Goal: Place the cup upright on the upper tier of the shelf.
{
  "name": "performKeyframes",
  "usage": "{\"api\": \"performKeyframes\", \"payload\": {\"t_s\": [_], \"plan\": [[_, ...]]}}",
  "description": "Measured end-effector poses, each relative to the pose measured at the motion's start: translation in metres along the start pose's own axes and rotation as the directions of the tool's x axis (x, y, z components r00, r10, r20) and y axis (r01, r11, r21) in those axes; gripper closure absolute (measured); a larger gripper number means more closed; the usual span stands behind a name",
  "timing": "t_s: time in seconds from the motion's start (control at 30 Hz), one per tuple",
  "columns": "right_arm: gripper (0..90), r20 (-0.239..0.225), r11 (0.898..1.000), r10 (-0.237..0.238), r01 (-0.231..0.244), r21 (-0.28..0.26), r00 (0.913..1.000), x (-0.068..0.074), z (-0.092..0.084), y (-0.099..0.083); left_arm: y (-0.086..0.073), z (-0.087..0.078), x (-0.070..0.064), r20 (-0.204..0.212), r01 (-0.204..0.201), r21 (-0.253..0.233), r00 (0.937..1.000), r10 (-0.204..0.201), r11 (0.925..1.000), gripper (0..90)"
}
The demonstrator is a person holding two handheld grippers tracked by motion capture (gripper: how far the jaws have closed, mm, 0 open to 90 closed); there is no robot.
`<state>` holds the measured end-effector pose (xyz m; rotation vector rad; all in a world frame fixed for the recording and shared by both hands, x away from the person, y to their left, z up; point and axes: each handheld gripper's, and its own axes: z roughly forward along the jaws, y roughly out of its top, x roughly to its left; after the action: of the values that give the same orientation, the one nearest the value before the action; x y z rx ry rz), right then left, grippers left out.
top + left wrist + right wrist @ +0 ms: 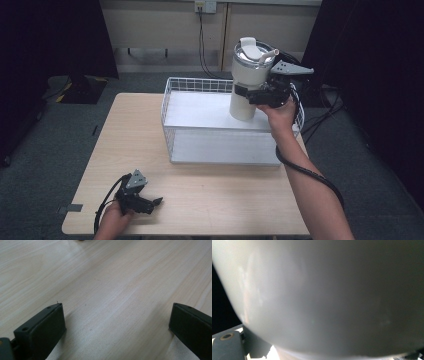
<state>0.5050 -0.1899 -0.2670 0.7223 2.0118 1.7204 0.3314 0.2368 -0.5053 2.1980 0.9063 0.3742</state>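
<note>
Tumbler up over the basket!
Right gripper (248, 95) clamps the white tumbler (246, 80) above the wire basket's (170, 125) far-right rim; left gripper (152, 204) rests jaws apart near the table's (220, 200) front-left edge.

Left hand-held gripper (152, 203) low near the person, jaws spread wide, nothing between them. Right hand-held gripper (248, 95) raised on an extended forearm, jaws clamped, level.

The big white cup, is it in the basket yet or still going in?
Almost. Done: the right claw has gripped the big white cup, jaws closed on its side. In hand: the cup is upright over the back right part of the wire basket; whether its bottom touches the basket floor I cannot tell. Left: letting go. The left claw lies open on the wooden table, holding nothing.
</note>
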Motion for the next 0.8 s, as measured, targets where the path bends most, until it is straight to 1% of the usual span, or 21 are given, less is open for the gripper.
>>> {"api": "performKeyframes", "payload": {"t_s": [0.1, 0.27, 0.37, 0.7, 0.77, 0.8], "plan": [[9.4, 0.001, 1.000, -0.001, 0.001, 0.002, 1.0000, 0.0000, -0.0002, 0.0000, 0.0000, 0.0000, 0.0000, 0.000, 0.000, 0.000, 1.0000, 0.000, 1.0000, 0.0], [9.2, 0.008, 1.000, -0.002, 0.002, 0.020, 1.0000, 0.0006, -0.0005, 0.0019, 0.0000, 0.0000, 0.0000, 0.000, 0.000, 0.000, 1.0000, 0.000, 1.0000, 0.0], [9.1, 0.016, 1.000, -0.005, 0.005, 0.016, 0.9999, 0.0015, -0.0008, 0.0011, 0.0000, 0.0000, 0.0000, 0.000, 0.000, 0.000, 1.0000, 0.000, 1.0000, 0.0], [9.1, 0.024, 1.000, -0.008, 0.008, 0.008, 0.9997, 0.0022, -0.0017, -0.0019, 0.0000, 0.0000, -0.0001, 0.000, 0.000, 0.000, 1.0000, 0.000, 1.0000, 0.0], [8.6, 0.035, 1.000, -0.028, 0.028, 0.015, 0.9990, 0.0035, -0.0014, -0.0027, 0.0000, 0.0000, -0.0001, -0.001, 0.001, 0.000, 1.0000, -0.001, 1.0000, 0.0], [8.4, 0.037, 0.999, -0.029, 0.028, 0.017, 0.9989, 0.0041, -0.0014, -0.0030, 0.0000, 0.0000, -0.0001, -0.001, 0.000, 0.000, 1.0000, 0.000, 1.0000, 0.0]]}}
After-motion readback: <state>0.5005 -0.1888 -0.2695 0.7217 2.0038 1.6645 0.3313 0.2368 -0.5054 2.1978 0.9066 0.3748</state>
